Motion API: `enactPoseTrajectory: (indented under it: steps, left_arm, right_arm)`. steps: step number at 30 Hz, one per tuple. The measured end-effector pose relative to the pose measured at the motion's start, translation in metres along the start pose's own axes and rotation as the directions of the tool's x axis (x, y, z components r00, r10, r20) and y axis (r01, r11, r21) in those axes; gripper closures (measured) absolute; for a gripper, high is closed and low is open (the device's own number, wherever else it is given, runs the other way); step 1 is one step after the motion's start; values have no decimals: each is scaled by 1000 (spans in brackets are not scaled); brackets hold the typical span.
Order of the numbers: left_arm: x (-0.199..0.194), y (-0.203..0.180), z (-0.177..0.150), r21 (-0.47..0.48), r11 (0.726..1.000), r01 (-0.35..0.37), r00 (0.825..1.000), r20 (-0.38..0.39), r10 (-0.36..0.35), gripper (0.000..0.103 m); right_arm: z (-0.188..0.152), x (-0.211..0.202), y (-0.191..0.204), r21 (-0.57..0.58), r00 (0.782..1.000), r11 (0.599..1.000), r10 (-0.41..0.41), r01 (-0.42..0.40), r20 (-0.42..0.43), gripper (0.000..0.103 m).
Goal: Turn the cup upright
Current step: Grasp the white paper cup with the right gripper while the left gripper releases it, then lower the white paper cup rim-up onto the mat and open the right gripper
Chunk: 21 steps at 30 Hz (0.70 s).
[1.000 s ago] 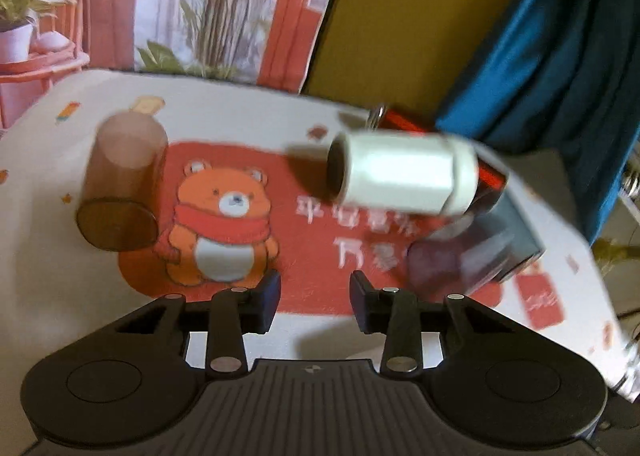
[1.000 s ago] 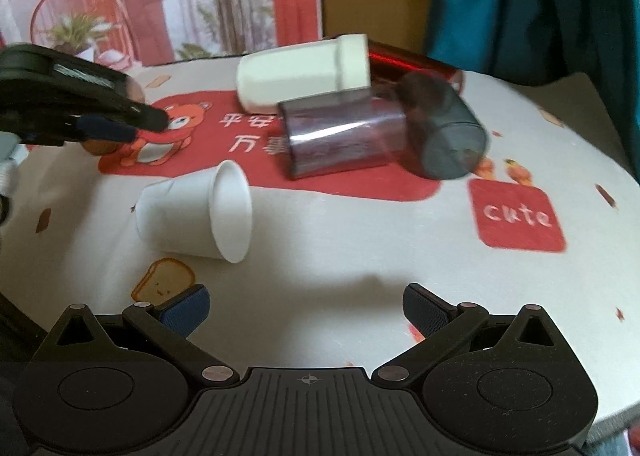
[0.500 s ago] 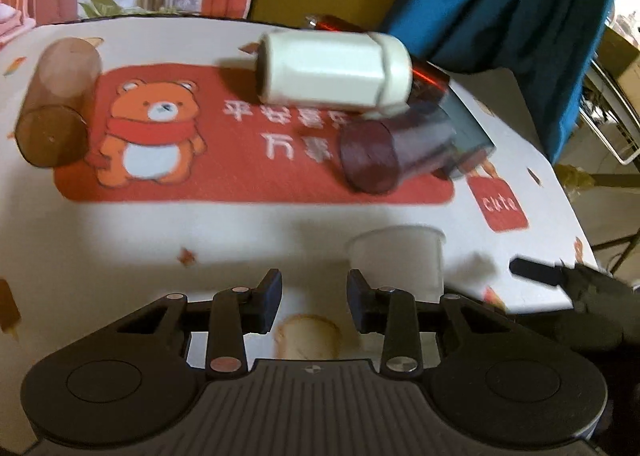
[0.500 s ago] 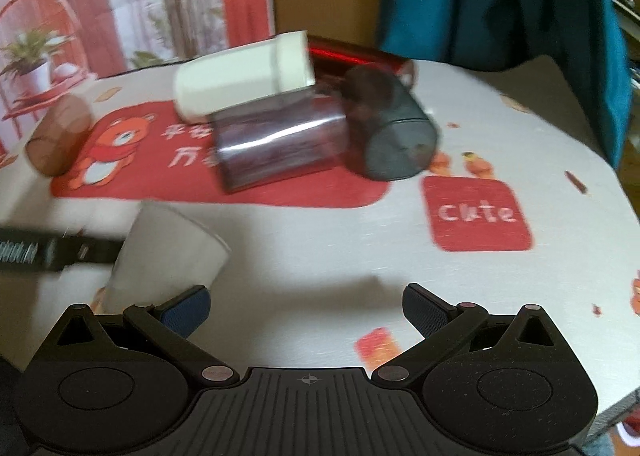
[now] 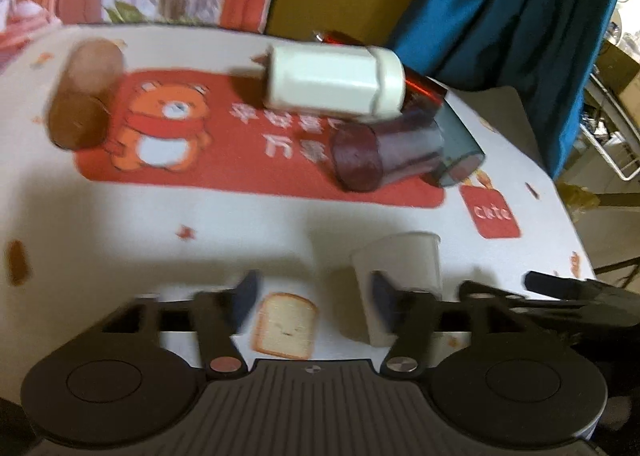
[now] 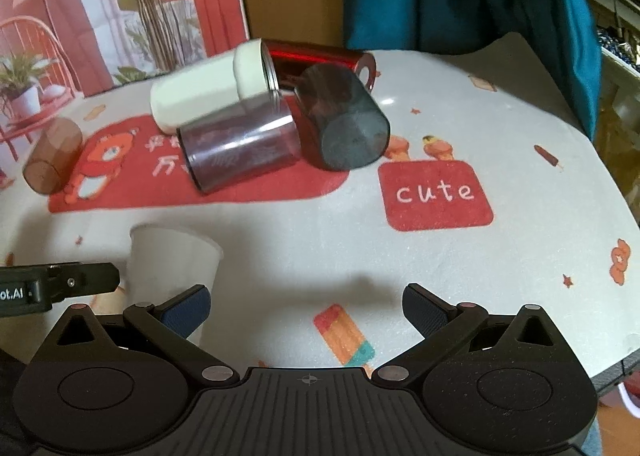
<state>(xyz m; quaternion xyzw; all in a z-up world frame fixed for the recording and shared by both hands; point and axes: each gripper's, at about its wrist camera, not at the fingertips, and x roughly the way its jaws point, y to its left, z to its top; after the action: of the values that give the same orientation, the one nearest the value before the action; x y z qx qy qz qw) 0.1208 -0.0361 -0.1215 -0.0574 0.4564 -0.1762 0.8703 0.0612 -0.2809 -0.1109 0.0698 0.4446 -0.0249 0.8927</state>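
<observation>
A white paper cup [image 5: 400, 276] stands upright, mouth up, on the tablecloth near its front edge; it also shows in the right wrist view [image 6: 172, 268]. My left gripper [image 5: 312, 296] is open with nothing between its fingers; the cup stands just past its right finger. My right gripper [image 6: 306, 308] is open wide and empty; the cup stands beside its left finger [image 6: 186, 306]. The left gripper's tip [image 6: 80, 280] shows at the cup's left.
Several cups lie on their sides on the red bear mat [image 6: 120, 192]: a white bottle [image 6: 208, 88], a purple tumbler [image 6: 240, 144], a dark grey tumbler [image 6: 344, 124], a red can [image 6: 320, 56], and a brown cup [image 6: 52, 156]. The table edge [image 6: 624, 352] drops off at right.
The white cup went from lying on its side to standing upright. My left gripper's fingers have spread wider and it has drawn back. The right gripper has stayed open.
</observation>
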Motion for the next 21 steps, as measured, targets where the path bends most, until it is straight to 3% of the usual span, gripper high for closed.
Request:
enactPoseTrajectory:
  steps: [1, 7, 12, 16, 18, 21]
  left_arm:
    - [-6, 3, 2, -5, 1000, -25, 1000, 12, 25, 8]
    - [-48, 34, 13, -122, 983, -139, 983, 107, 152, 4]
    - [-70, 55, 7, -190, 959, -211, 965, 115, 235, 4]
    - [-84, 56, -2, -147, 950, -275, 944, 147, 296, 0]
    - [-88, 55, -6, -131, 946, -296, 936, 157, 315, 0]
    - [-93, 57, -11, -146, 944, -295, 936, 157, 316, 0]
  right_arm:
    - [2, -3, 0, 6, 1000, 1000, 16, -16, -2, 0]
    - [15, 4, 13, 38, 980, 984, 176, -173, -93, 0]
    - [32, 35, 45, 81, 947, 963, 266, -255, -179, 1]
    - [40, 61, 68, 102, 910, 950, 311, -294, -275, 16]
    - [43, 64, 77, 87, 915, 956, 295, -281, -277, 17]
    - [44, 62, 83, 70, 916, 959, 284, -275, -284, 38]
